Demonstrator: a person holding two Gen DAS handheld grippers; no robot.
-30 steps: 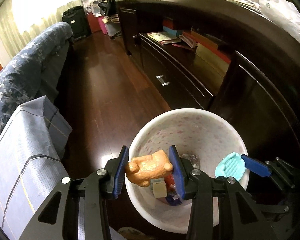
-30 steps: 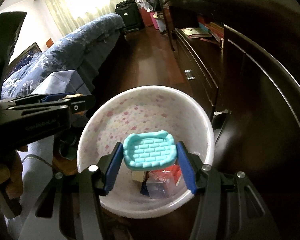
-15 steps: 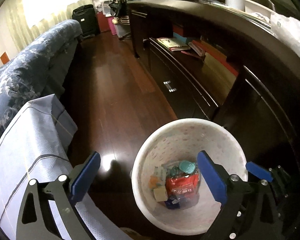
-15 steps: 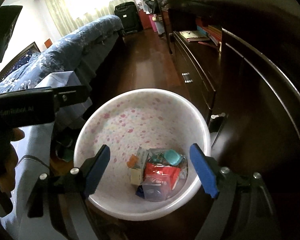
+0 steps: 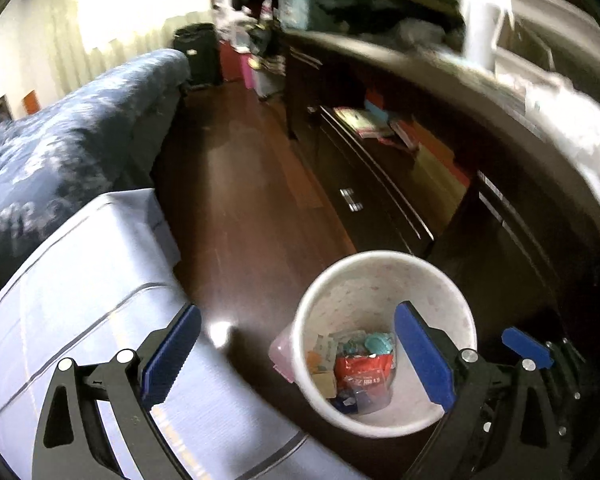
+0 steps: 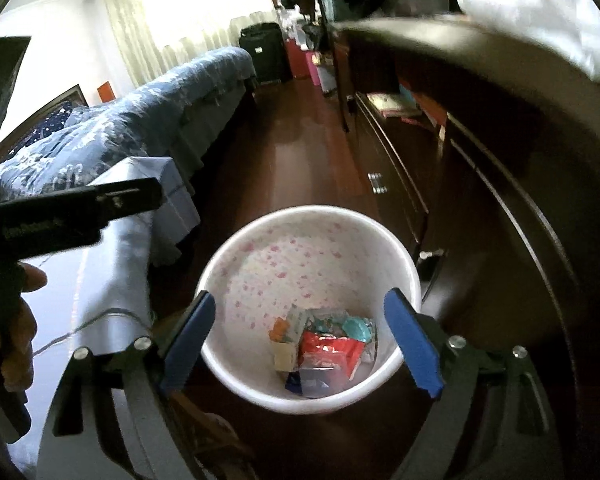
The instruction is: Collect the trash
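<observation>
Nearest, both claws hang over the bin with nothing in them. The left claw (image 5: 296, 356) has its jaws spread wide, one blue pad over the grey box (image 5: 80, 320) and the other over the bin's inside. The right claw (image 6: 320, 344) is also wide open, and its two pads stand at the two sides of the bin (image 6: 220, 264) mouth. I think they are open like this because the drop into the bin is finished; empty claws over a bin have no other reason.

Just below, the bin stands upright on the dark floor (image 5: 252, 208), between the grey box and the dark cabinet (image 5: 480, 240). This place is handy, because it is within reach from both sides. The trash (image 6: 324, 344) lies at the bottom: a red packet, a teal piece, a small orange piece, a beige block and some clear wrapping. It fills only the lowest part, so there is much room left.

Further away, a bed (image 6: 148, 112) with a blue flowered cover runs along the left, and a shelf in the cabinet holds books. At the far end a black suitcase (image 6: 264, 52) stands under the bright window. Whether more trash is waiting somewhere, I cannot tell from here.
</observation>
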